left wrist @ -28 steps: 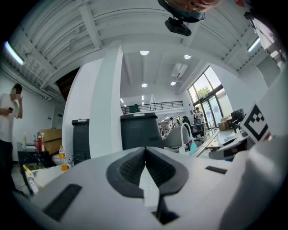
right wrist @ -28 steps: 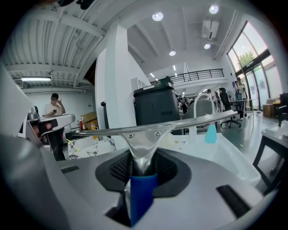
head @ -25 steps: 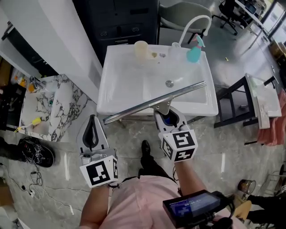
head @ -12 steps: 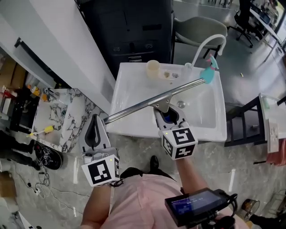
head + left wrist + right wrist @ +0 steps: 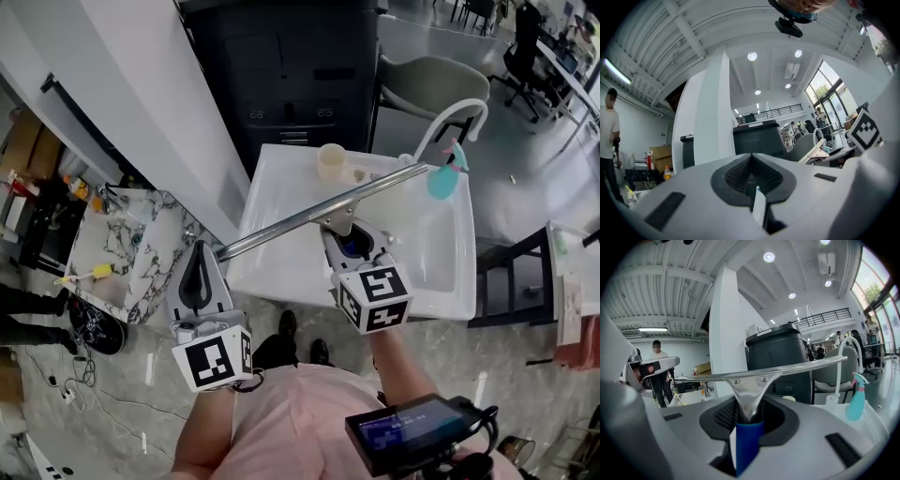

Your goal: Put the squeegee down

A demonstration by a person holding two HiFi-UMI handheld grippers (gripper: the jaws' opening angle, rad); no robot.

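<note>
White sink [image 5: 277,264] ahead: our right hand-held gripper [image 5: 349,246] clamps the squeegee [image 5: 319,214] by its blue handle, blade overhanging the sink's left edge; our left hand-held gripper [image 5: 195,279], jaws together, empty, hangs over open floor [image 5: 122,375].

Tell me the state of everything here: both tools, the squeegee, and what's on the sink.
Left tool, shut, empty.
Right tool, shut on the squeegee, at its blue handle.
Squeegee, held up, not yet set down.
Spray bottle, upright on the sink.
Cup, upright on the sink.
</note>
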